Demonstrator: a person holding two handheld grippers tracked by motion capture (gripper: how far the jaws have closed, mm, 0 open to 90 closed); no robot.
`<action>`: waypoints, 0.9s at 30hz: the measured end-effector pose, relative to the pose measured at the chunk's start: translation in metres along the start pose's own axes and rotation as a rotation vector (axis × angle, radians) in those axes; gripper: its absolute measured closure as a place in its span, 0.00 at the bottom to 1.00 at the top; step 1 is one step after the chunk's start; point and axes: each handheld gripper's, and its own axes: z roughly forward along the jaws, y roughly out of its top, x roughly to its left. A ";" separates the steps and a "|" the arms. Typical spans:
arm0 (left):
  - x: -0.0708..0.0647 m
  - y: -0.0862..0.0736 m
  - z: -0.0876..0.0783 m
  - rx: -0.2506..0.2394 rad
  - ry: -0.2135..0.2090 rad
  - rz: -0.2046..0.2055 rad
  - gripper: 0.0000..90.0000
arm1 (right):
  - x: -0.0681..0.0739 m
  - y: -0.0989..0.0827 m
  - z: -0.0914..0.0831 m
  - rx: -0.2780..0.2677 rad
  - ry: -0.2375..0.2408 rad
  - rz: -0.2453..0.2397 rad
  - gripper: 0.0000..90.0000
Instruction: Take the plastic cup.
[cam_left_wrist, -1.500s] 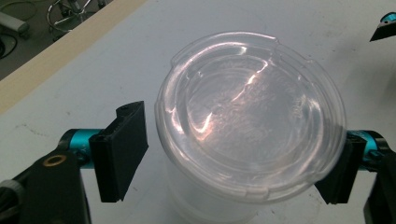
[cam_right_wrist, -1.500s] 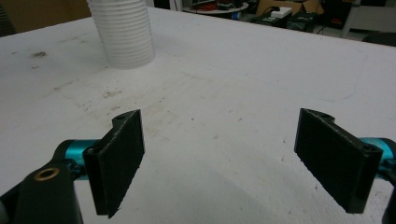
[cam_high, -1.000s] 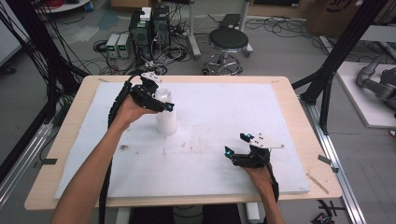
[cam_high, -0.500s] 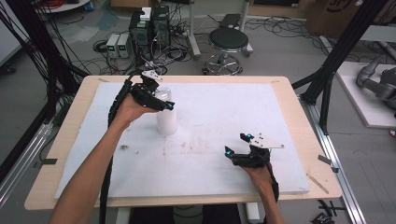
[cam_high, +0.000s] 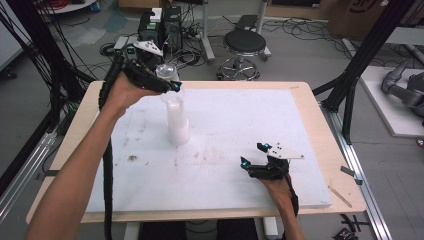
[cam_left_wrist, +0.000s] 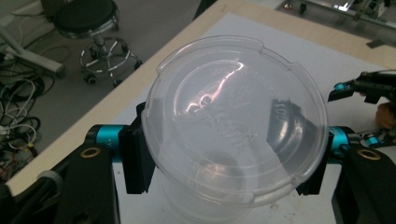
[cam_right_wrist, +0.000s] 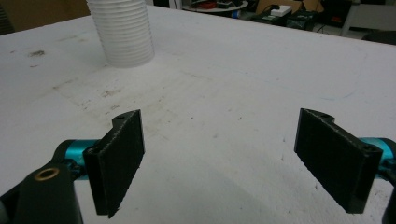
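Two grippers, near to far: right gripper (cam_high: 256, 156) low at table's near edge, jaws spread, empty. Farther off, left gripper (cam_high: 165, 80) clamped on clear round plastic cup (cam_left_wrist: 233, 121), held directly above upright ribbed white cup stack (cam_high: 177, 120).

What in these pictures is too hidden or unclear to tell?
- Left gripper view: the clear cup held in the left hand-held gripper hides the stack beneath it; the raised lettering on its base is too faint to read.
- Right gripper view: the top of the ribbed cup stack is cut off by the upper edge.
- High view: the number of cups in the stack is too small to count.
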 end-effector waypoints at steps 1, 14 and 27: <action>0.000 0.003 -0.005 -0.006 0.007 0.005 0.40 | 0.000 0.000 0.000 0.002 0.000 0.000 0.18; -0.012 -0.011 -0.028 -0.101 -0.067 0.015 0.40 | 0.000 0.000 -0.001 -0.007 -0.002 -0.004 0.18; -0.068 -0.071 -0.014 -0.211 -0.240 0.102 0.40 | -0.001 0.001 0.002 0.012 -0.002 0.004 0.18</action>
